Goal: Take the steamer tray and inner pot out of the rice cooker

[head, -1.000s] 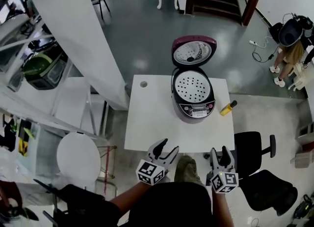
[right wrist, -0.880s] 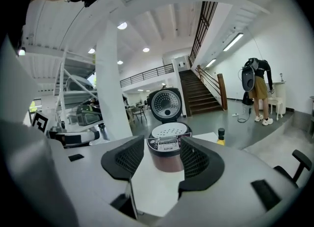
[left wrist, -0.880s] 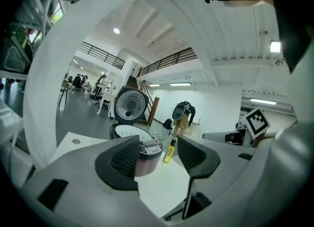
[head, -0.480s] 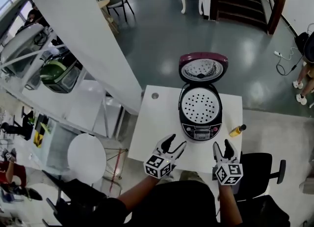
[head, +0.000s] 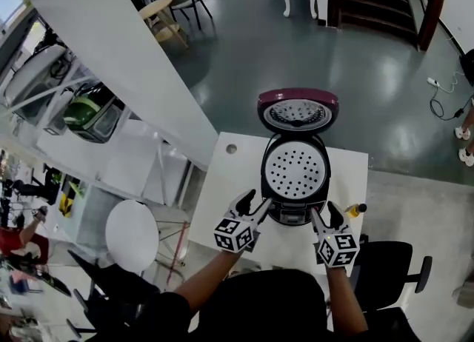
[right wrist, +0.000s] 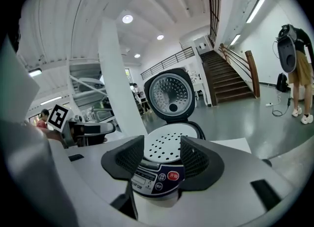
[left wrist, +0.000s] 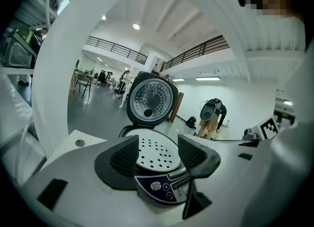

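Both grippers have moved in from the table's near edge. The left gripper (head: 254, 201) and right gripper (head: 324, 210) now flank the front of the open rice cooker (head: 291, 216), jaws spread and empty. The perforated steamer tray (head: 294, 170) sits in the cooker, hiding the inner pot, and a lift looks close. Bare table (head: 226, 185) lies left, while a small yellow object (head: 355, 209) crowds the right edge.

The rice cooker (head: 295, 194) stands open, so the way down to its steamer tray (head: 295, 169) is free from above and from the front. Behind the cooker, its raised lid (head: 298, 111) blocks the way. Left of the cooker the table (head: 226, 185) is free. Right of the cooker lies a small yellow thing (head: 355, 209).
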{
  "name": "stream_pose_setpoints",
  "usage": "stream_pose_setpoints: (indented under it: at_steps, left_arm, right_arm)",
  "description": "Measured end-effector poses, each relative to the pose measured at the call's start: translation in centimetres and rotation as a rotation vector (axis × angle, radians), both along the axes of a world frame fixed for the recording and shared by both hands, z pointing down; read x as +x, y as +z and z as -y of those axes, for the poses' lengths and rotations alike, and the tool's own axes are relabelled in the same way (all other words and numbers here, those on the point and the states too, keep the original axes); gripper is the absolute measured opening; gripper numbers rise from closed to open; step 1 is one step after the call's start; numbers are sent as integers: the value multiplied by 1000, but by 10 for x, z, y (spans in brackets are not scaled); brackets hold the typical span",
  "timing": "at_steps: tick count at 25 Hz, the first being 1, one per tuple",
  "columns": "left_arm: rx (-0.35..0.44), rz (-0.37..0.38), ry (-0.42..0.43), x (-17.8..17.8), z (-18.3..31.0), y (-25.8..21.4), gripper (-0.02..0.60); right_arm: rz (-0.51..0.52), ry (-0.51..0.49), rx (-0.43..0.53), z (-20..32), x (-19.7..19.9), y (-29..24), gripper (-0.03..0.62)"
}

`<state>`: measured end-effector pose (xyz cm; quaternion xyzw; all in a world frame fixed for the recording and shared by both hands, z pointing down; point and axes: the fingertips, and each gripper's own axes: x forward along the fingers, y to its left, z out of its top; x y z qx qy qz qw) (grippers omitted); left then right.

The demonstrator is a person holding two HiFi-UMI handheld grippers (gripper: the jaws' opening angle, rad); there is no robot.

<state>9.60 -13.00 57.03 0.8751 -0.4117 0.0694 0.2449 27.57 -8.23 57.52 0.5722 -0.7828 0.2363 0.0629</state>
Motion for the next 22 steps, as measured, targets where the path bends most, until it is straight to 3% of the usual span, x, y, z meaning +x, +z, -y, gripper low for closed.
stream_pose_setpoints:
  at_steps: [7, 13, 22]
  left_arm:
    - [-27, 74, -62, 20, 44, 20, 225]
    - [-34, 152, -54, 26, 75, 37, 225]
    - [-43, 202, 3, 45, 109, 60, 239]
  right_arm:
    - [-25, -70, 4, 53, 21, 2, 207]
    - [-32, -128, -55, 84, 27, 29, 207]
    - [-100, -153, -163, 111, 37, 70, 207]
